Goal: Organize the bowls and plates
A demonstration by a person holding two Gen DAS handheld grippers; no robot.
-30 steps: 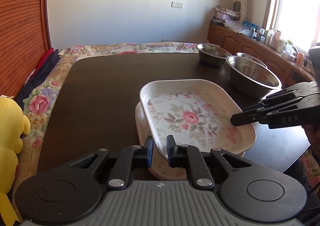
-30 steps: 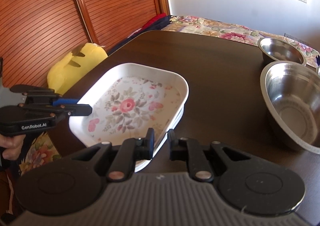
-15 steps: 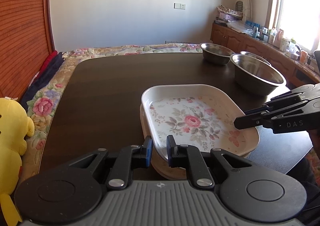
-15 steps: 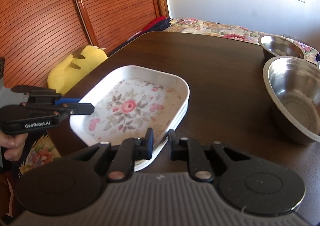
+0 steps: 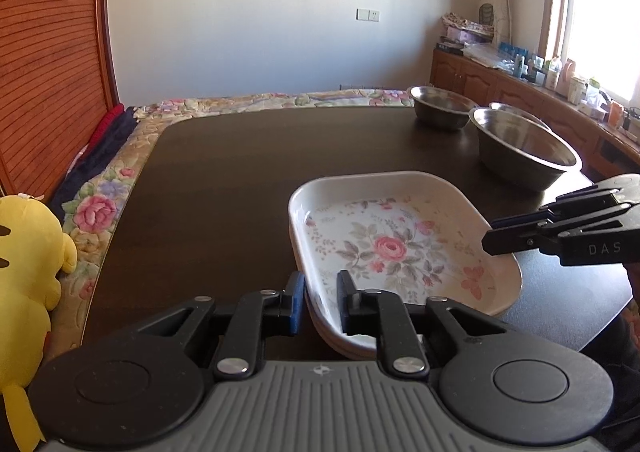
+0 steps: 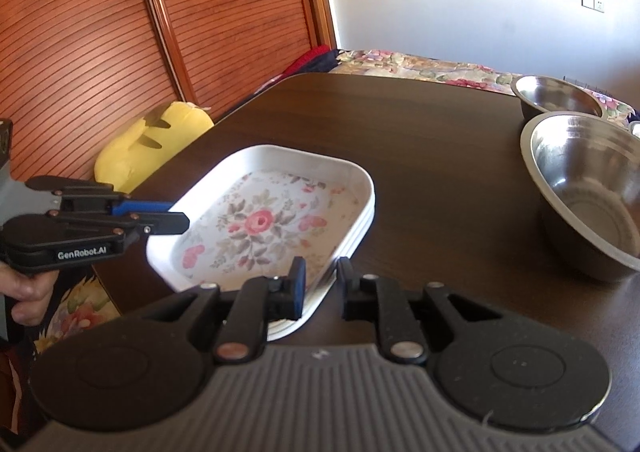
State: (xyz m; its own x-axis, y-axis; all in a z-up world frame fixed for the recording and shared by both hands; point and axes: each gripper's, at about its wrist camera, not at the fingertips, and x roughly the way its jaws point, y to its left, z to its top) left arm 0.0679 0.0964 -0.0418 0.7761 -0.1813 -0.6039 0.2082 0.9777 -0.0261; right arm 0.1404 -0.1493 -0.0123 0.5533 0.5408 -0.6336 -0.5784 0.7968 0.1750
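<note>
Here the floral plate [image 5: 400,248] sits on top of a short stack of like plates on the dark tabletop [image 5: 224,188], at its near edge. The left tongs [image 5: 318,294] straddle the near-left rim of that top plate, one finger outside the wall and one over the inside, set narrow; whether the pads actually press the rim cannot be told. The right tongs [image 6: 322,282] stand the same way at the opposite rim, one blue-padded finger [image 6: 298,284] over the plate's floor and the other outside on the tabletop side, with a small gap visible around the rim. Seen from the left wrist camera, the right tongs reach in from the right over the plate's right edge; from the right wrist camera, the left tongs come in from the left, a hand [image 6: 24,292] gripping the handle.

Far to the right, a large steel bowl [image 5: 524,150] stands on the tabletop, well apart from the plates. A smaller steel bowl [image 5: 438,106] lies farther back, and the rim of a third bowl [image 5: 516,108] shows behind the large one. A yellow plush toy [image 5: 28,272] rests on the floral bedding [image 5: 100,212] to the left of the tabletop.
</note>
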